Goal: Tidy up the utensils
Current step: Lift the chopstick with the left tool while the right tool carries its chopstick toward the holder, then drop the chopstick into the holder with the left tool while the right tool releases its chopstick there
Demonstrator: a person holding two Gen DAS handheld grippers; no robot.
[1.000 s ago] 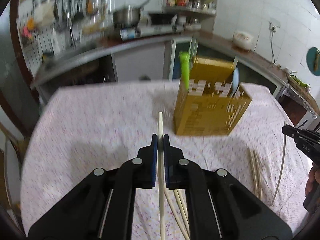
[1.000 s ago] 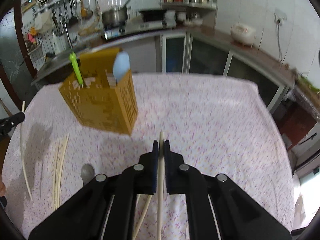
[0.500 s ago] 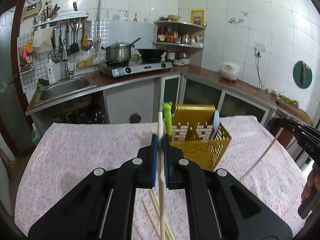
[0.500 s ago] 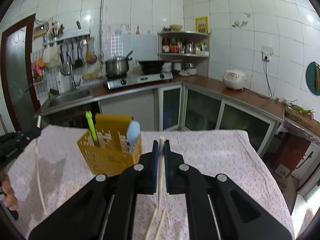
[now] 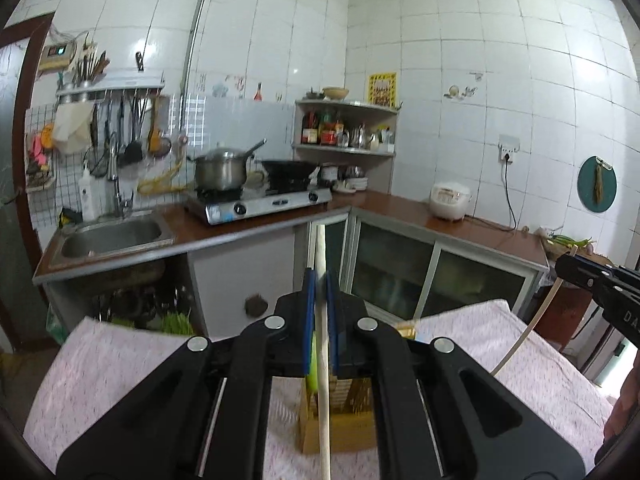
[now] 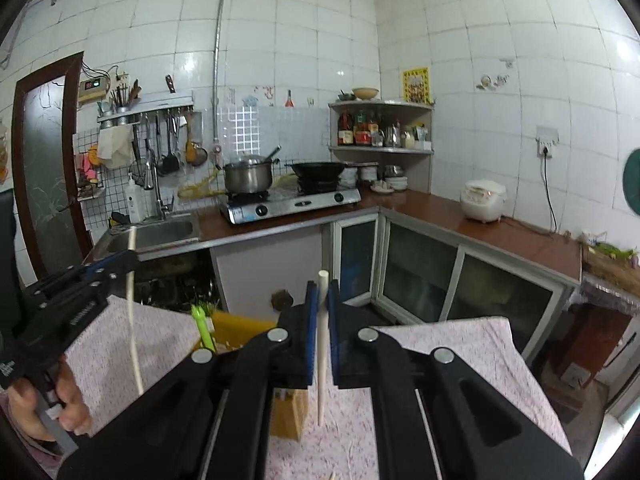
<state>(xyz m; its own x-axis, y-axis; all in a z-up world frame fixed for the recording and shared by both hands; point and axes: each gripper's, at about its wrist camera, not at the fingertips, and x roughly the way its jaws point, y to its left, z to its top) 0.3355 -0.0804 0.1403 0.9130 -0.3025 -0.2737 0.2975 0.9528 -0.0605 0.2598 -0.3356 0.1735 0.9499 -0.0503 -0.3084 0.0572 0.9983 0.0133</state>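
STEP: carry chopsticks to holder | left tongs (image 5: 320, 320) clamped on chopstick (image 5: 323, 408) | right tongs (image 6: 321, 324) clamped on chopstick (image 6: 321, 360) | NEXT: lower tips into yellow utensil holder (image 6: 236, 330) below-left of right tongs

- Right gripper (image 5: 600, 286), seen from left wrist view: white letters "DA" showed on its black body, rest cut off
- Left gripper (image 6: 80, 292) in right wrist view carried white print, too small to read
- Yellow wall poster (image 5: 382, 89): print was illegible
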